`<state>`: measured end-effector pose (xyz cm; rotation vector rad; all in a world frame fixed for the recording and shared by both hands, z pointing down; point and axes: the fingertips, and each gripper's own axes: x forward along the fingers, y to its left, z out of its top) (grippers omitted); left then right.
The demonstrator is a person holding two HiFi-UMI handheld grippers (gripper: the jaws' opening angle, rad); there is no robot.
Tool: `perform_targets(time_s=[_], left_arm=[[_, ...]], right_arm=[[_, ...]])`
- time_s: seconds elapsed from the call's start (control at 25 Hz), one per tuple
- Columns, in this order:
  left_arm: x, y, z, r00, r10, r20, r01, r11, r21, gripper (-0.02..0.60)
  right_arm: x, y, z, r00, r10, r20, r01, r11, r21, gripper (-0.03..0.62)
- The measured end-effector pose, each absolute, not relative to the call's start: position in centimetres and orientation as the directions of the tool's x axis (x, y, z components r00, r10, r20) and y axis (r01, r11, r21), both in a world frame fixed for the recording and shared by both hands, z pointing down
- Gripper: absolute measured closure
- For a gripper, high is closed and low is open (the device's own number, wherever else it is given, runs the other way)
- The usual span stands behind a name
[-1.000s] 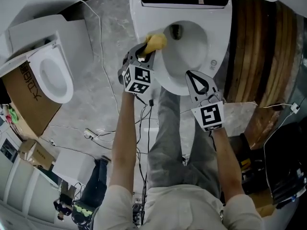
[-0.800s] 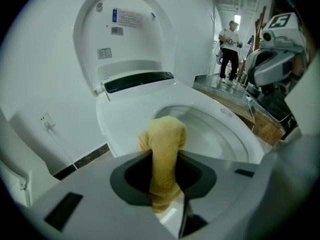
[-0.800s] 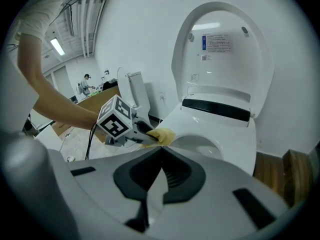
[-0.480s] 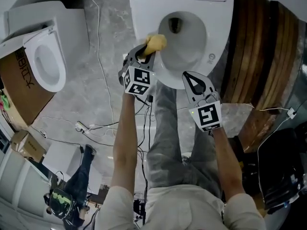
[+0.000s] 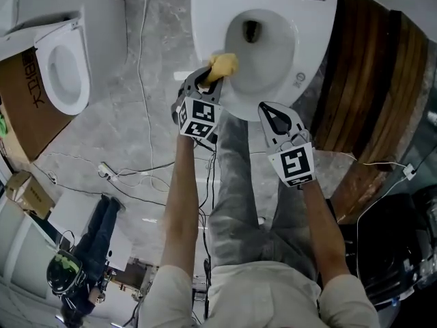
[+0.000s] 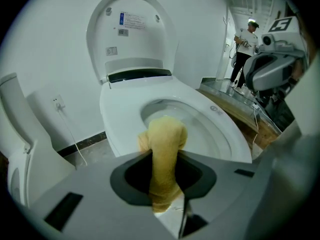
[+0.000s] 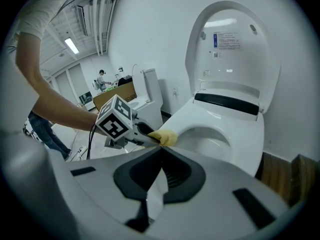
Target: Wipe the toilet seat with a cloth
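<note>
A white toilet with its lid up has its seat (image 5: 308, 60) (image 6: 225, 129) (image 7: 250, 134) at the top middle of the head view. A yellow cloth (image 5: 224, 65) (image 6: 164, 154) (image 7: 165, 137) rests on the seat's near-left rim. My left gripper (image 5: 207, 78) (image 6: 167, 194) is shut on the cloth. My right gripper (image 5: 272, 115) (image 7: 159, 151) hovers over the seat's front edge, jaws shut with nothing between them.
A second white toilet (image 5: 63, 67) and a cardboard box (image 5: 27, 108) stand at the left. Cables (image 5: 140, 176) trail over the grey marble floor. Wooden planks (image 5: 372, 94) lie to the right of the toilet. A person (image 6: 245, 46) stands far off.
The head view has shifted, so the toilet sits slightly lower and more to the right in frame. The left gripper with the cloth stays on the seat's near-left rim.
</note>
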<state>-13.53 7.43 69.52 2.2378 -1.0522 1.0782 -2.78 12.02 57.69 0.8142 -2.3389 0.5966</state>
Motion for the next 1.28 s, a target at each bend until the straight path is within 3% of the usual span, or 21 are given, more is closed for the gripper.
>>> perform_targets(time_s=[0.4,1.28], left_arm=[[-12.6,11.7,69.8,0.363,-0.449,0.817,-0.848,-0.522,0.09,0.465],[-8.9,18.8,69.9,0.298,-0.46,0.836,-0.927,-0.349,0.139,0.465]], right_arm=[[-1.0,13.7,57.2,-0.663,-0.332,0.67,-0.602,0.77,-0.213,0.586],[3.9,17.1,59.5,-0.679,-0.29,0.674,-0.593,0.758,-0.271,0.586]])
